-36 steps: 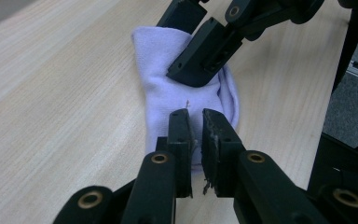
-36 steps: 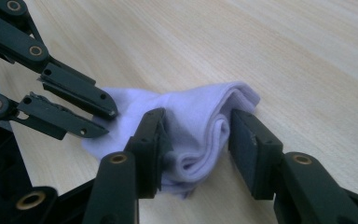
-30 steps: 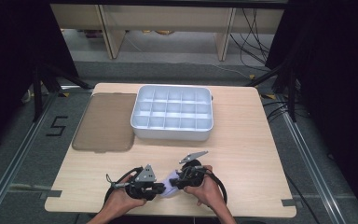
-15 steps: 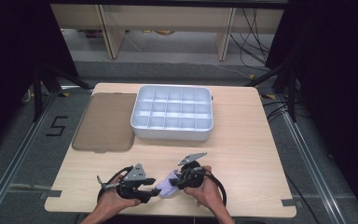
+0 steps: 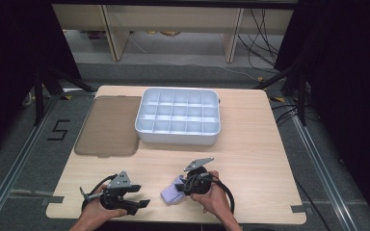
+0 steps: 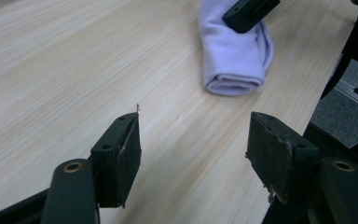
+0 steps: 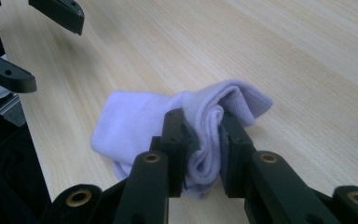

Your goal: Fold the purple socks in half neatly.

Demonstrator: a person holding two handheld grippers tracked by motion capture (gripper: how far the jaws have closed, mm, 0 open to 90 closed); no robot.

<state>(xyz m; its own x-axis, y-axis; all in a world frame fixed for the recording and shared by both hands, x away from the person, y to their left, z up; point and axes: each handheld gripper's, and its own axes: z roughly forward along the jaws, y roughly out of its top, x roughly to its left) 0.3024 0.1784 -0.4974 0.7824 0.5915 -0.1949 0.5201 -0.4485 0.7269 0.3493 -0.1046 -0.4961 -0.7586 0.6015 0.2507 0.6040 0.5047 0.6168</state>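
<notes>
One lilac sock, two grippers, low in the frame.
The right gripper (image 7: 204, 140) pinches the folded sock (image 5: 173, 192) on the tabletop (image 5: 250, 144); the left gripper (image 6: 193, 154), lower left, has just been opening, jaws wide with nothing between; one compartment tray (image 5: 178, 137), one brown lid (image 5: 107, 125) above.

A lab recording station is indicated: a pale wooden table (image 5: 250, 144) is set between black curtains (image 5: 337, 72), a "5" is taped (image 5: 58, 130) on the grey floor at the left, and loose cables (image 5: 265, 33) are seen beyond the far edge.
</notes>
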